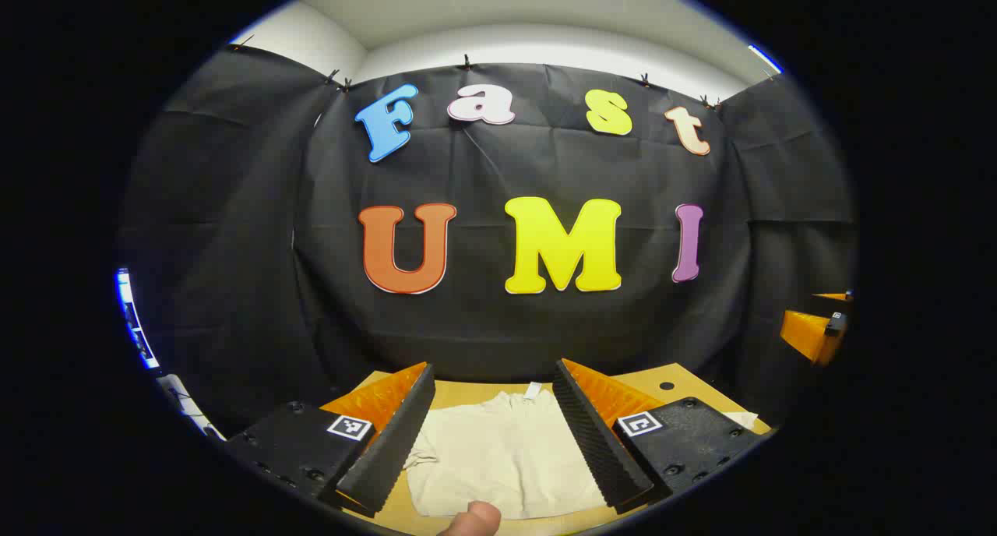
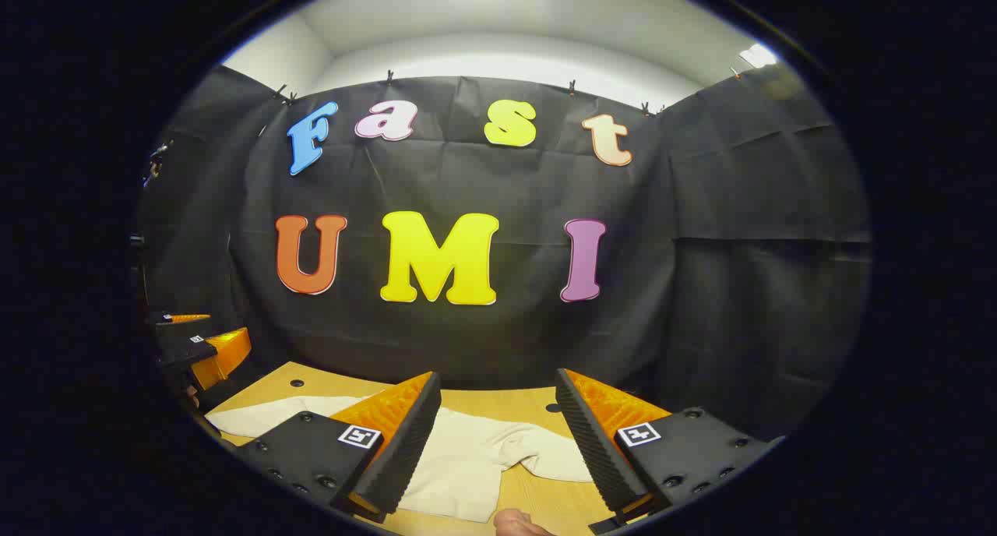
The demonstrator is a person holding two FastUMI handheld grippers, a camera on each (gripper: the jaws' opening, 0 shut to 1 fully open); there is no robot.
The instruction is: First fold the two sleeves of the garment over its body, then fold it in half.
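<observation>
A cream garment (image 1: 498,458) lies flat on the wooden table (image 1: 678,384), its collar with a white tag toward the far wall. My left gripper (image 1: 494,435) is open above its body, holding nothing. In the right gripper view the garment (image 2: 475,458) shows one sleeve reaching out to the right. My right gripper (image 2: 498,442) is open over that side, holding nothing. The other gripper (image 2: 199,353) appears at the far left of the right gripper view, and likewise at the right edge (image 1: 818,329) of the left gripper view.
The table's far edge (image 2: 483,396) meets the black cloth wall. Small round holes (image 1: 667,386) mark the tabletop. A fingertip (image 1: 475,519) shows at the bottom of each view. Bare wood lies right of the sleeve (image 2: 561,505).
</observation>
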